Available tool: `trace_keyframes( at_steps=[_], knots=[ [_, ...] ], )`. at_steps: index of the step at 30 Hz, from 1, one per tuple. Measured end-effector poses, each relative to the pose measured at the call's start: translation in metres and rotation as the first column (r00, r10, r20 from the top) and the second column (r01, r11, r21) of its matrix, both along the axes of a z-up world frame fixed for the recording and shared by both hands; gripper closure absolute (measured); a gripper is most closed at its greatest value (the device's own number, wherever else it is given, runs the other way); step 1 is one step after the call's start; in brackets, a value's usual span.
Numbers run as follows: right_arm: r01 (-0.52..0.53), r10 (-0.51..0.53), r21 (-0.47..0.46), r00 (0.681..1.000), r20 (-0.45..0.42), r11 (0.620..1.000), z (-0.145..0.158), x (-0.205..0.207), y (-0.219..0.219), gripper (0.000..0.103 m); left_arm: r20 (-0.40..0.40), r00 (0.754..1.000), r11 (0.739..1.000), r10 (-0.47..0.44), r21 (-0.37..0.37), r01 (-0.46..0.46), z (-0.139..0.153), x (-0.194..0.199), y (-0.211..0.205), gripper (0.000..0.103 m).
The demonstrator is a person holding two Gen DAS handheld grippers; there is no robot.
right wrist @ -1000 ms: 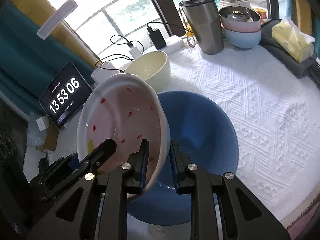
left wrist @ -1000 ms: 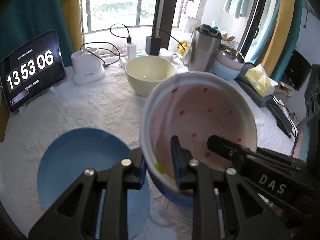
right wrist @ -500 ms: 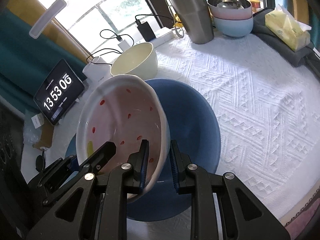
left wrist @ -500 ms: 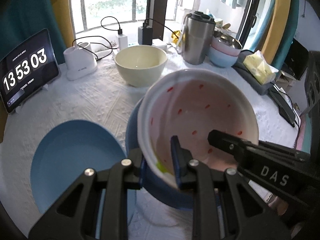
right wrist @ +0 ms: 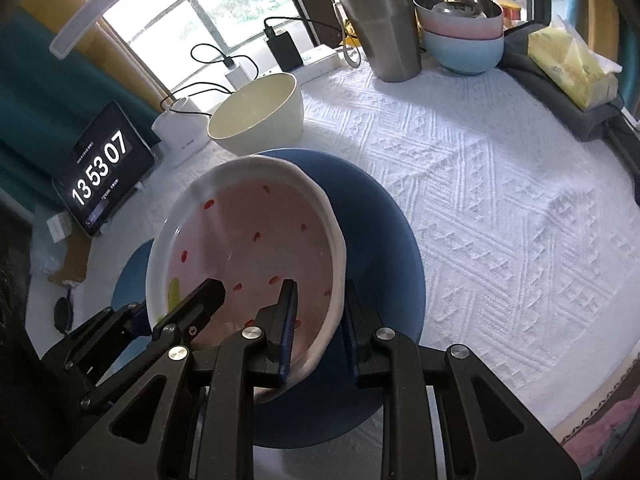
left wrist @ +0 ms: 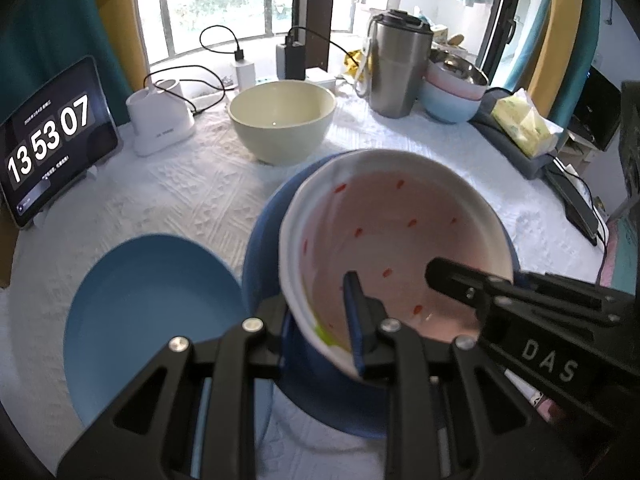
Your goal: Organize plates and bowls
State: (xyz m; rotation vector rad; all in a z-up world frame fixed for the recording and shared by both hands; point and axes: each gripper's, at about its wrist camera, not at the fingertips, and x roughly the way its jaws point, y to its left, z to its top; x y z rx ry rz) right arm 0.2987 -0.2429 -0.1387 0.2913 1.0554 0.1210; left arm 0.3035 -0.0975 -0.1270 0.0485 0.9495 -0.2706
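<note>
A pink bowl (left wrist: pixel 392 232) (right wrist: pixel 248 232) with red spots hangs tilted over a dark blue plate (left wrist: pixel 262 240) (right wrist: pixel 380 240) on the white cloth. My left gripper (left wrist: pixel 316 304) is shut on the bowl's near-left rim, one finger inside and one outside. My right gripper (right wrist: pixel 319 292) is shut on the opposite rim. In the left wrist view its inner finger (left wrist: pixel 440 276) reaches in from the right. A light blue plate (left wrist: pixel 152 304) (right wrist: pixel 128 280) lies left of the dark one. Further back stands a cream bowl (left wrist: pixel 280 120) (right wrist: pixel 256 116).
At the back are a clock tablet (left wrist: pixel 48 136), a white charger stand (left wrist: pixel 160 120) with cables, a steel tumbler (left wrist: pixel 400 68) and stacked pink and blue bowls (right wrist: pixel 464 36). A tissue pack (right wrist: pixel 568 64) sits at the right. The table edge (right wrist: pixel 592 408) runs near right.
The pink bowl has tipped a little flatter and sits closer over the dark blue plate. Both grips are unchanged.
</note>
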Motion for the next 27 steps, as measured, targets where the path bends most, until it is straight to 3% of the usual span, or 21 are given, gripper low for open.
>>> trace_keyframes(
  at_steps=[9,19,23,27],
  knots=[
    [0.011,-0.011,-0.032,1.0,0.017,0.999,0.005,0.0,-0.001,0.072,-0.014,1.0,1.0,0.003,-0.014,-0.003,0.001,0.001,0.004,0.077],
    [0.009,-0.009,-0.018,1.0,0.016,1.0,0.007,0.0,-0.004,0.072,-0.007,1.0,1.0,0.001,-0.012,-0.001,0.004,-0.001,0.006,0.076],
    [0.014,-0.014,-0.012,0.999,0.03,1.0,0.01,-0.002,-0.008,0.071,0.034,0.999,1.0,0.018,-0.005,-0.017,0.013,-0.003,0.008,0.065],
    [0.01,-0.01,0.001,0.998,0.054,1.0,0.019,-0.004,-0.011,0.06,0.042,0.999,1.0,0.03,-0.003,-0.03,0.016,-0.002,0.012,0.063]
  ],
)
